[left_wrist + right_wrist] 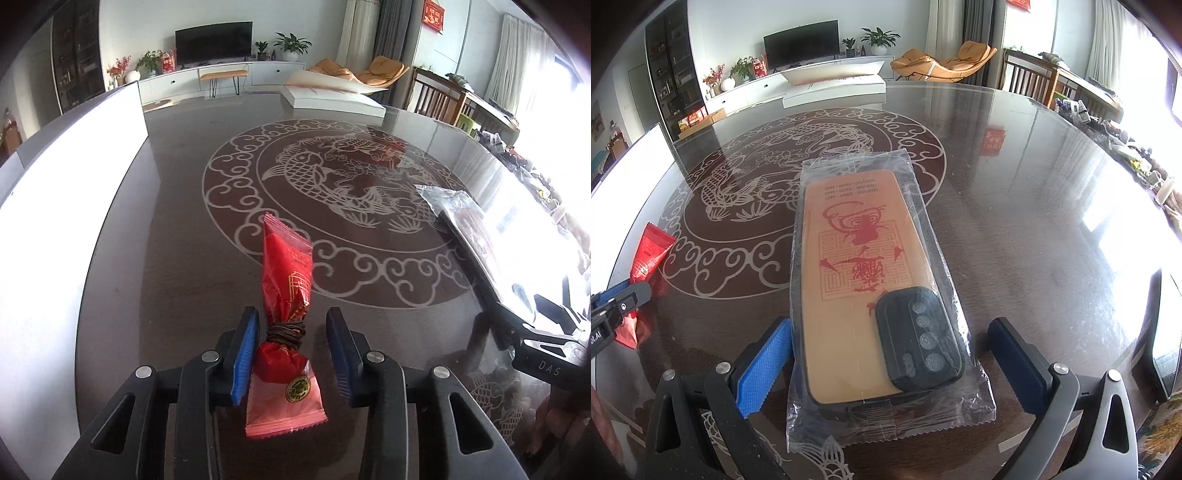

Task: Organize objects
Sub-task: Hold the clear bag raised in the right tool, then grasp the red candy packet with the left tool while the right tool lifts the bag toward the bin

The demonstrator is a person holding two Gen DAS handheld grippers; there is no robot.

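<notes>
Dark glass covers the round table [1015, 206], with a pale fish-and-cloud pattern [325, 184] showing through its middle. Two white boxes stand on it, one at the far side [332, 98] and one along the left edge [74, 155].

The phone case [864, 288], tan with a red print and sealed in a clear plastic bag, lies flat near the front edge. The right gripper [886, 369] has a finger on either side of it, jaws wide, with visible gaps to the bag, so it holds nothing.

The red packet [288, 280], cinched round its waist with a dark cord [286, 330], lies to the left of the case and well apart from it. The left gripper [291, 354] frames the packet's near end. Its jaws stand partly open: the left pad [243, 358] looks to be at or against the wrapper, while the right pad [341, 354] stands clear of it. I judge that no grip is made yet.

The step in hand appears to be the pick-up of the red packet, with the phone case waiting its turn. Next the left jaws need to come together just below the cord, where the wrapper is bunched and should hold. The packet must then be lifted clear of the glass toward wherever it belongs, perhaps a box, though that cannot be told.
</notes>
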